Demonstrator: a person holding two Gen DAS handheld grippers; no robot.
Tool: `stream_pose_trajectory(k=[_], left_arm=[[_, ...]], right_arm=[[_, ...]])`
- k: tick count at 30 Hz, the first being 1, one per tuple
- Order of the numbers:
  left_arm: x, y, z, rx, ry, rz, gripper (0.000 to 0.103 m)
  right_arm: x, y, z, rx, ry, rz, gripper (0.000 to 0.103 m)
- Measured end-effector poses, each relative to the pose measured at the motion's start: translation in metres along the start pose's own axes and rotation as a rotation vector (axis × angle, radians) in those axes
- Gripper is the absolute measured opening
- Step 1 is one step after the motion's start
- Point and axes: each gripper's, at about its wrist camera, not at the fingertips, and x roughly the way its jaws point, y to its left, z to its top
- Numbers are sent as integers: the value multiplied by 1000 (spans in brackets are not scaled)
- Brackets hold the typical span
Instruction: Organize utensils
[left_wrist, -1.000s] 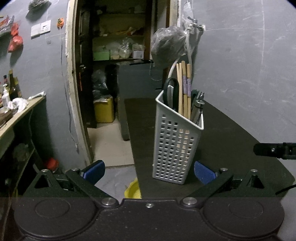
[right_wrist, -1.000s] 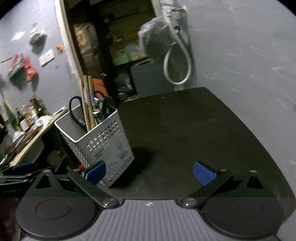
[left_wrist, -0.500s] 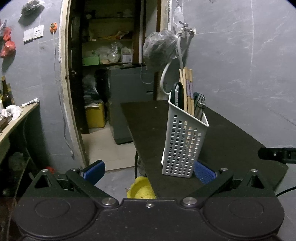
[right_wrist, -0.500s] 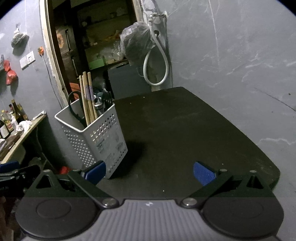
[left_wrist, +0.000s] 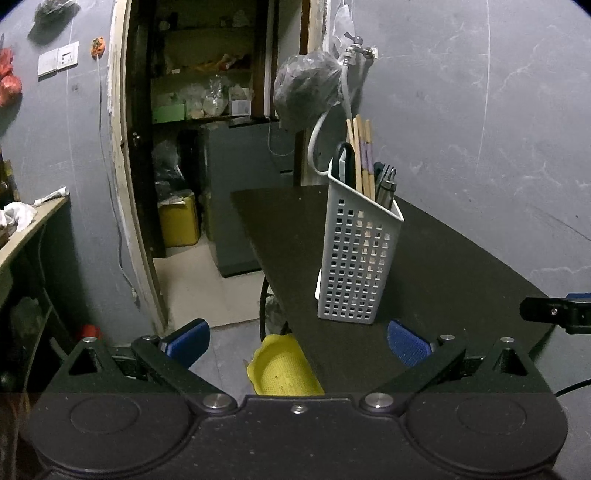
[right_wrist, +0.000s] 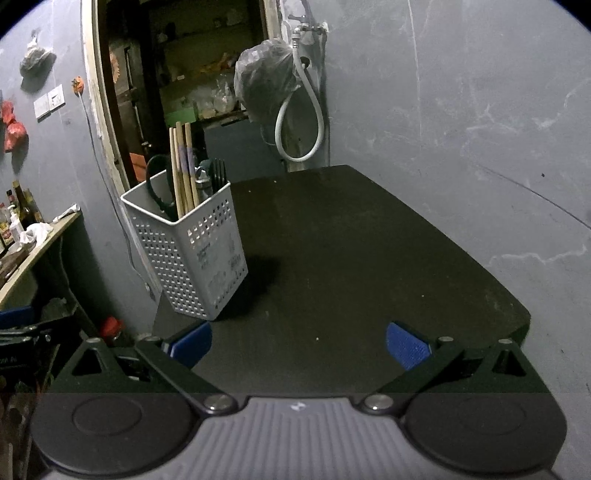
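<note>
A white perforated utensil basket (left_wrist: 356, 258) stands near the left front edge of the black table (left_wrist: 443, 266); it also shows in the right wrist view (right_wrist: 195, 254). It holds wooden chopsticks (left_wrist: 360, 155), black-handled scissors (left_wrist: 345, 162) and dark cutlery (left_wrist: 386, 182). My left gripper (left_wrist: 297, 338) is open and empty, in front of the basket at the table's left front corner. My right gripper (right_wrist: 299, 341) is open and empty over the table's front edge, to the right of the basket.
A yellow bowl (left_wrist: 284, 369) lies on the floor below the table edge. A doorway (left_wrist: 207, 129) with shelves opens behind. A grey wall (right_wrist: 461, 110) with a tap and hose (right_wrist: 299, 122) borders the table. A wooden shelf (right_wrist: 33, 240) stands at left.
Both grippers have drawn back and up from the basket, which now looks farther away. The basket has not moved. Both grippers stay open.
</note>
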Motion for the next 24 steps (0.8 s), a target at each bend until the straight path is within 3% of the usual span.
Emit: stream_pose_trajectory(k=[24], left_arm=[[-7,1,-3,8,3,6,102]], right_arm=[[-10,12,-13,-56,46,3,103]])
